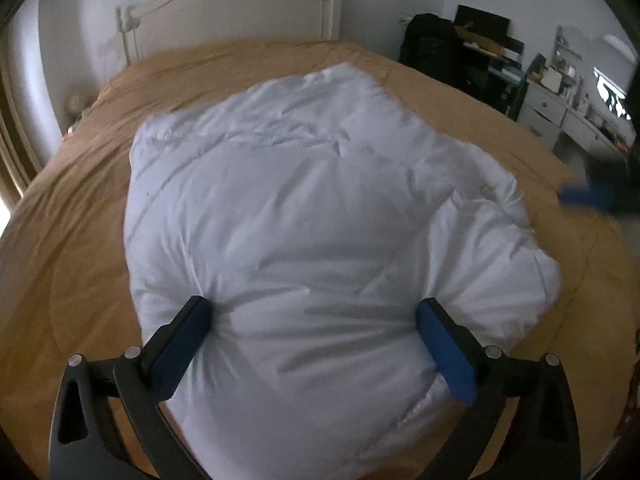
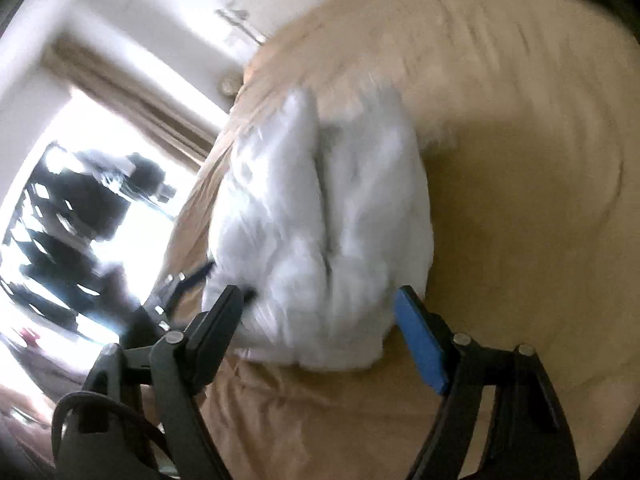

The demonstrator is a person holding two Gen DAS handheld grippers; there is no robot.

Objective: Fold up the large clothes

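Observation:
A white padded garment point(image 1: 304, 200) lies bunched in a thick bundle on the tan bedspread point(image 1: 80, 216). My left gripper point(image 1: 312, 316) has its jaws set wide around the near end of the bundle, and creases fan out from both pads where they squeeze it. In the right wrist view the same bundle point(image 2: 320, 208) shows a deep fold down its middle. My right gripper point(image 2: 320, 304) stands open at its near end, the pads not pinching the cloth. Its blue pad point(image 1: 586, 196) appears off the bundle's right side. The left gripper point(image 2: 188, 280) shows dimly at the bundle's left edge.
A white headboard point(image 1: 224, 4) stands at the far end of the bed. A white desk with drawers point(image 1: 560, 108) and dark bags point(image 1: 428, 40) crowd the right side of the room. A bright window with a brown curtain point(image 2: 132, 96) is on the other side.

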